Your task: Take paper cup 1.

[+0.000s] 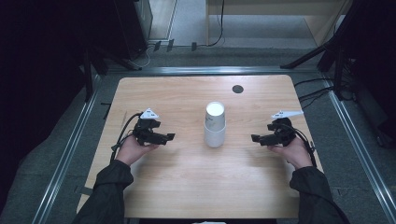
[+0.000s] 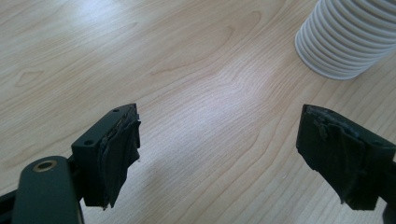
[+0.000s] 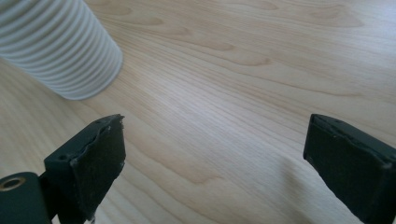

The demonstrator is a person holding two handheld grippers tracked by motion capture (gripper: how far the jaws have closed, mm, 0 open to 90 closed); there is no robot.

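I've got both tools, left (image 1: 169, 136) and right (image 1: 254, 138), spread and empty beside the cup stack (image 1: 215, 124) on the desk (image 1: 187, 177); nothing grabbed yet.

The tabletop (image 1: 187, 98) looks like pale wood or a wood-grain laminate, smooth, with a soft sheen where light falls on it. The stack of cups (image 1: 215, 125) is white, matt, and finely ribbed down its side; paper or plastic cannot be told. The left gripper (image 2: 219, 154) and the right gripper (image 3: 215, 163) have matt black hard bodies, seemingly plastic, and their jaws carry dull black pads with rough, frayed edges.
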